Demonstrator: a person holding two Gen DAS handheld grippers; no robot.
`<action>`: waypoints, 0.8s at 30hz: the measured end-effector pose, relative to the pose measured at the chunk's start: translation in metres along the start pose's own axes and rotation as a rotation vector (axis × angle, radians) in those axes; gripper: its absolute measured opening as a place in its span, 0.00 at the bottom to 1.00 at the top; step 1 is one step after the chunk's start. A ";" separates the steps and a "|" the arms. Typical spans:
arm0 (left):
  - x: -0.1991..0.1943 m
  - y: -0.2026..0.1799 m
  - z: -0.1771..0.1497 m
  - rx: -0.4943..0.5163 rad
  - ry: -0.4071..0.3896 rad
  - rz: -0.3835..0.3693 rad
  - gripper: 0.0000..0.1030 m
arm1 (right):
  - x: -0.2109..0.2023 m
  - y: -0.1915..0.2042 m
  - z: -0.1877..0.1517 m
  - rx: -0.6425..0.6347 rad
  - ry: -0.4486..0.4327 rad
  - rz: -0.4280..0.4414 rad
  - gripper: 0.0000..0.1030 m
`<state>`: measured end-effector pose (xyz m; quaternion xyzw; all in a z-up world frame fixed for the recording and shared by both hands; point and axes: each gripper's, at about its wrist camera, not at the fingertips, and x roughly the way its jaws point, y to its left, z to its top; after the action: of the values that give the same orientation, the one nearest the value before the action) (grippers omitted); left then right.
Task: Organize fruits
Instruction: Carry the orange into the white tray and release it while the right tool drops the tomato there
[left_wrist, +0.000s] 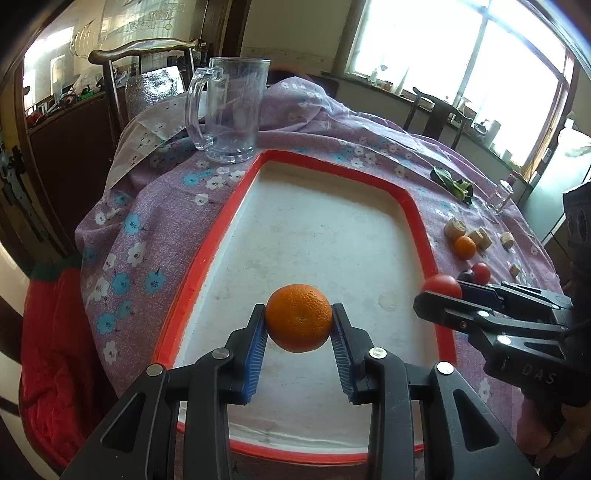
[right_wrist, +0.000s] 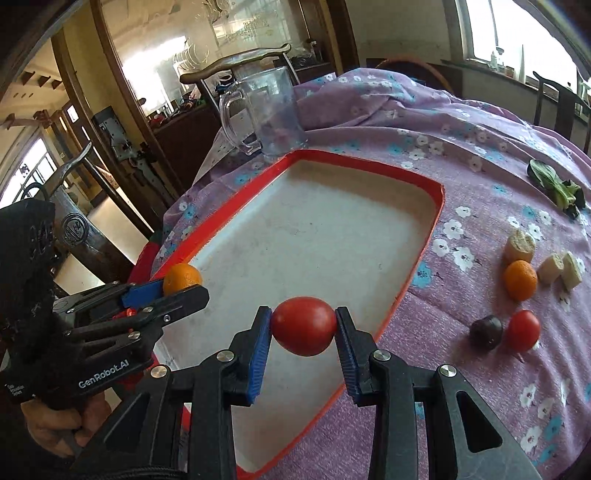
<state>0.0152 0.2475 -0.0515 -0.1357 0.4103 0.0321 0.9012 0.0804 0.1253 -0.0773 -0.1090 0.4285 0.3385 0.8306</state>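
Orange fruit: the orange (left_wrist: 299, 318) is sitting between the left gripper (left_wrist: 299, 332) pads, pinched tight, over the tray (left_wrist: 221, 236).
Red fruit: the tomato (right_wrist: 303, 325) is being clamped by the right gripper (right_wrist: 303, 334), narrowly parted, above the tray's right edge.

"GenRobot.AI" on left tool (right_wrist: 183, 286) body; "DAS" on right tool (left_wrist: 439, 295).

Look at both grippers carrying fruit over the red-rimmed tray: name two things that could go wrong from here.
1. The left gripper pinches the round orange only at its sides above the white, red-rimmed tray; released high, it may roll across the bare floor.
2. The right gripper holds the smooth red tomato near the tray's edge; dropped there, it might land on the purple flowered cloth instead.
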 end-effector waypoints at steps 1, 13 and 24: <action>0.002 0.004 0.000 -0.005 0.002 0.003 0.32 | 0.004 0.001 0.001 -0.001 0.005 0.000 0.34; 0.027 0.013 -0.004 -0.015 0.057 0.030 0.33 | 0.048 0.003 0.010 -0.026 0.088 -0.020 0.35; 0.005 -0.001 -0.003 0.025 -0.007 0.099 0.66 | 0.016 -0.001 0.007 -0.043 0.019 -0.043 0.61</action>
<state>0.0162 0.2454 -0.0573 -0.1039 0.4140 0.0719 0.9015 0.0921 0.1356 -0.0859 -0.1392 0.4267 0.3288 0.8310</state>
